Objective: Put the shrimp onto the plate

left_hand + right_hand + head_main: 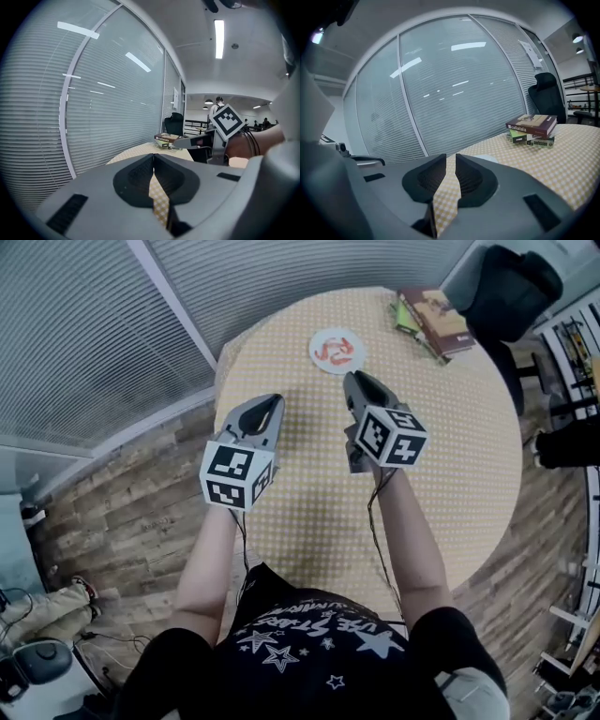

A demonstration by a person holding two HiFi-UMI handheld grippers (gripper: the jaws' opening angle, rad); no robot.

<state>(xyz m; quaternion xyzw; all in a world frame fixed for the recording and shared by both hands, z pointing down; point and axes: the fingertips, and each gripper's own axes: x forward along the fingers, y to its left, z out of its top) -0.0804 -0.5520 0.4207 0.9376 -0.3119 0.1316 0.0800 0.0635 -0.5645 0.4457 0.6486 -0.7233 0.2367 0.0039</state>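
A small white plate (336,350) sits toward the far side of the round table, and orange-red shrimp (337,353) lie on it. My right gripper (353,381) hovers just short of the plate, its jaws parted by a narrow gap with nothing between them. In the right gripper view (450,157) only the plate's pale rim (487,158) peeks over the right jaw. My left gripper (271,402) hangs over the table's left part, away from the plate. Its jaws meet at the tips (153,157) and hold nothing.
The table (450,456) has a yellow checked cloth. A stack of books (431,320) lies at its far right edge, with a black office chair (506,282) behind. Slatted glass walls (112,324) run close on the left. The floor (122,512) is wood.
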